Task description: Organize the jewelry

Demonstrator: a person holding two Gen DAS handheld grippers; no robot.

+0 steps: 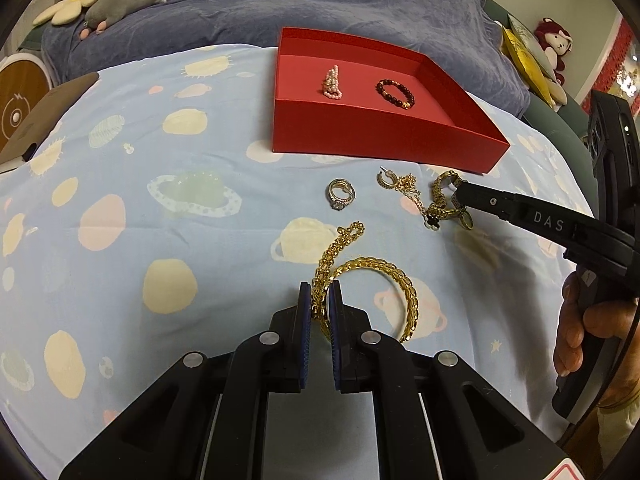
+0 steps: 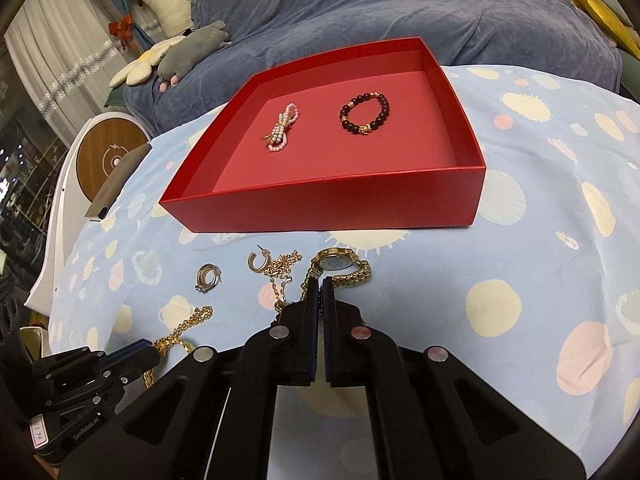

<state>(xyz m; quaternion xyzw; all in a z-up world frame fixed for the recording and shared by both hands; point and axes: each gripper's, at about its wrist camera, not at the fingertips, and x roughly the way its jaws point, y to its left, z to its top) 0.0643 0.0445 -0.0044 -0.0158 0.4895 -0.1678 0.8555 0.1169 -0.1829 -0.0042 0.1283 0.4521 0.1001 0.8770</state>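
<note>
A red open box (image 1: 384,136) (image 2: 332,208) holds a pink pearl strand (image 1: 332,84) (image 2: 282,128) and a dark bead bracelet (image 1: 395,93) (image 2: 365,114). On the patterned cloth before it lie a silver ring (image 1: 340,194) (image 2: 208,276), a gold hoop earring with thin chain (image 1: 400,186) (image 2: 276,266), a gold watch (image 1: 446,200) (image 2: 340,266) and a gold chain bracelet (image 1: 384,280) (image 2: 180,336). My left gripper (image 1: 320,292) (image 2: 154,350) is shut on the gold chain bracelet. My right gripper (image 2: 320,284) (image 1: 458,194) is shut on the gold watch's band.
A blue blanket (image 1: 320,4) with plush toys (image 1: 124,4) lies behind the box. A brown flat object (image 1: 44,116) and a round wooden charger (image 2: 106,160) sit at the left edge of the cloth. Yellow cushions (image 1: 524,56) lie at the far right.
</note>
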